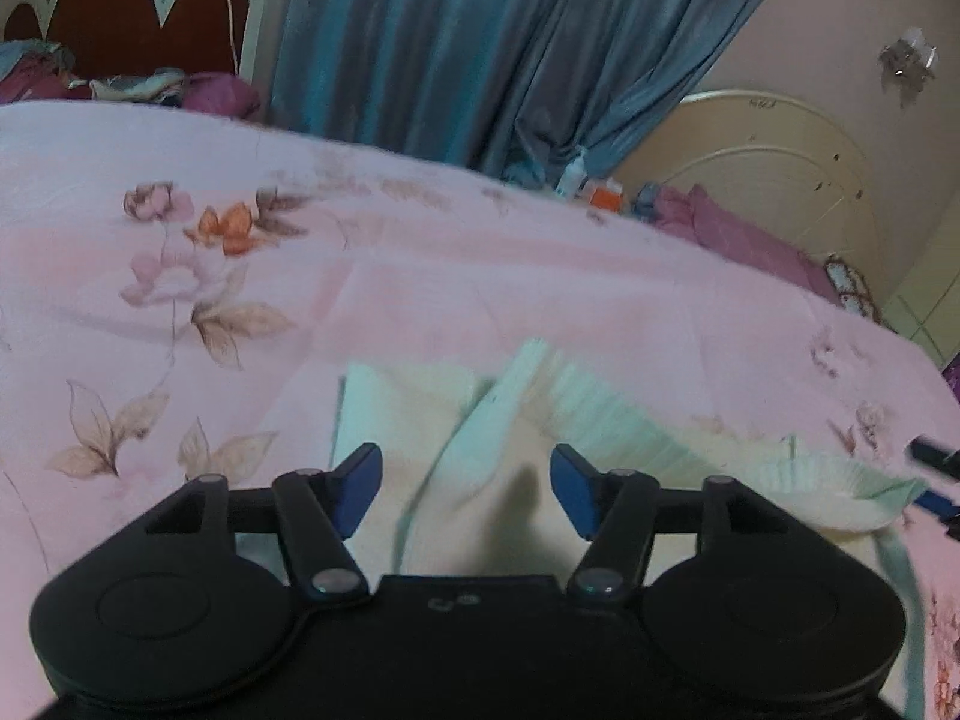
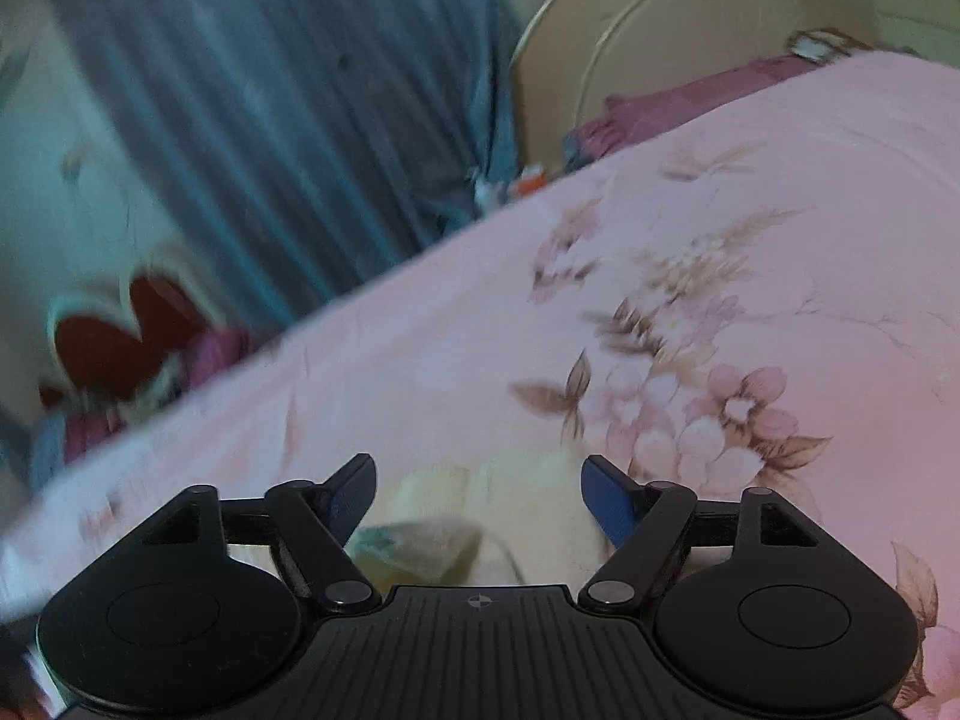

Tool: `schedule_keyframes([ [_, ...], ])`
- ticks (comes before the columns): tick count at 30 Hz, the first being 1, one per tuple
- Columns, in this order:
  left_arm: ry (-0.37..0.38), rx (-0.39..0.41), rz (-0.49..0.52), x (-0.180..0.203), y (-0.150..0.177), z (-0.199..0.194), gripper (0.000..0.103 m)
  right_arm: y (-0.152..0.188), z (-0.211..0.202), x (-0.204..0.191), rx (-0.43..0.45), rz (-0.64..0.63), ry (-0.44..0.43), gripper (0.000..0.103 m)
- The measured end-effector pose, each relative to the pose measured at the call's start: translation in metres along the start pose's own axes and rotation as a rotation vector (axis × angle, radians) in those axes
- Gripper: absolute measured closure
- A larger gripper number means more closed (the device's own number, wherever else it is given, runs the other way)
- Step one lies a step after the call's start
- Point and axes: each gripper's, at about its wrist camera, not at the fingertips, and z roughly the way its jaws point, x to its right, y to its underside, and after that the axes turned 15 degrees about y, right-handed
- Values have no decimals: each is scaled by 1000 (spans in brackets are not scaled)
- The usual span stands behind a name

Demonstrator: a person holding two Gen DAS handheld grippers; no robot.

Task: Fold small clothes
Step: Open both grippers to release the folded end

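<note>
The garment (image 1: 480, 468), pale cream with mint ribbed edges, lies on the pink flowered bed (image 1: 180, 276), just in front of both tools. It looks partly folded: some flaps lie over each other, but one ribbed edge still sticks out to the right side, so I judge the folding is not finished. The left tool (image 1: 465, 489) stands about half open above the cloth and grips nothing. The right tool (image 2: 478, 495) is wide open, also with nothing held; the cloth (image 2: 456, 516) is seen below its fingers. At least one more fold and some smoothing seem left.
</note>
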Motion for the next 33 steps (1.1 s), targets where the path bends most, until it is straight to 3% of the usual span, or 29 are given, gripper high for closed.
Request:
schedule_keyframes([
  [8,-13,7,0,-4,2,3,76,11,13,-14,-55,-178,1,28],
  [13,-5,-6,15,0,2,2,77,1,-4,-2,43,-98,-26,28],
  [19,-13,-2,15,0,5,4,79,16,7,-20,-37,-264,-30,29],
  [20,-14,0,18,1,6,5,82,20,12,-23,-53,-281,-24,32],
  [21,-14,0,23,2,6,5,89,26,16,-26,-70,-298,-12,42],
  [22,-20,-2,33,4,7,5,95,31,22,-28,-99,-315,7,75],
  [23,-29,-3,48,7,9,5,97,34,26,-29,-109,-315,27,89],
  [25,-47,4,75,10,12,6,99,38,26,-28,-100,-308,32,90],
  [27,-65,19,81,12,15,5,100,38,23,-29,-85,-325,31,100],
  [30,-91,59,90,15,18,2,100,38,18,-27,-7,-345,104,101],
  [33,-128,71,83,14,23,3,100,40,30,-18,-29,-311,132,101],
])
